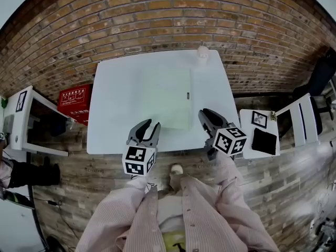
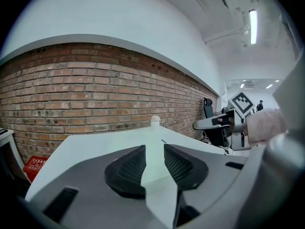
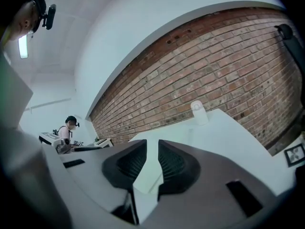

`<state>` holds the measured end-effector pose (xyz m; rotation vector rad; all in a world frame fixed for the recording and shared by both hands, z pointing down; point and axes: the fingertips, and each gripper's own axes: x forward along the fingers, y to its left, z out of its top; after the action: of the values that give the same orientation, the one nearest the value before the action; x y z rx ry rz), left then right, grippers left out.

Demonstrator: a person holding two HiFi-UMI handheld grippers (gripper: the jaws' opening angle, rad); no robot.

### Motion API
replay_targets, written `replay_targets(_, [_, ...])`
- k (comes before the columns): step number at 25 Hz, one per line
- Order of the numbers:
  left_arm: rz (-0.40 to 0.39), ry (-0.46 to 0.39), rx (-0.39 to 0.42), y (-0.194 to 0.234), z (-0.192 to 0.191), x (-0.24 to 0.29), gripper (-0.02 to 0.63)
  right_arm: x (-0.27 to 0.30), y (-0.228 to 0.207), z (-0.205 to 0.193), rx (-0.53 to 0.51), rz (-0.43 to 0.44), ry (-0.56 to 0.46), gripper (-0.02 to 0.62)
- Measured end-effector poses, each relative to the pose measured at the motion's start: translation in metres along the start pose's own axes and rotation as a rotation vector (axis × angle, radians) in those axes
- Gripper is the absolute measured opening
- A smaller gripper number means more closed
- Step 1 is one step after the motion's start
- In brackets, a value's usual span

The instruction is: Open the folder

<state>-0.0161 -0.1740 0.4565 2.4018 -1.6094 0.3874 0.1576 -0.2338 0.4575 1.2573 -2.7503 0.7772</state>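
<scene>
A pale green folder point(image 1: 167, 96) lies shut and flat on the white table point(image 1: 113, 114), its small dark clasp point(image 1: 187, 94) near its right edge. My left gripper point(image 1: 149, 125) hovers at the table's front edge, just left of the folder's near corner, open with nothing between the jaws. Over the front right part of the table, my right gripper point(image 1: 206, 114) sits beside the folder's near right corner, its jaws a little apart and empty. The left gripper view looks between the left gripper's point(image 2: 155, 149) jaws onto the folder point(image 2: 152, 136). In the right gripper view the right gripper point(image 3: 152, 149) shows only the folder's edge point(image 3: 151, 178) in its gap.
A small white bottle point(image 1: 202, 52) stands at the table's far edge against the brick wall point(image 1: 168, 20). A red box point(image 1: 73, 103) and a white side table point(image 1: 21, 119) are at the left. At the right are a small stand point(image 1: 261, 135) and a chair point(image 1: 302, 121).
</scene>
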Motion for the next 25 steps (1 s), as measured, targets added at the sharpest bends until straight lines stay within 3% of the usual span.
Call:
replay_targets(13, [-0.047,0.139,0.084,-0.012,-0.031,0.041,0.141,0.055,-0.036,-0.033,0.117,0.046,0.128,0.064])
replay_targets(25, [-0.169,0.289,0.386,-0.036,-0.056,0.057,0.227,0.077,-0.056,-0.059,0.227,-0.008,0.185,0.064])
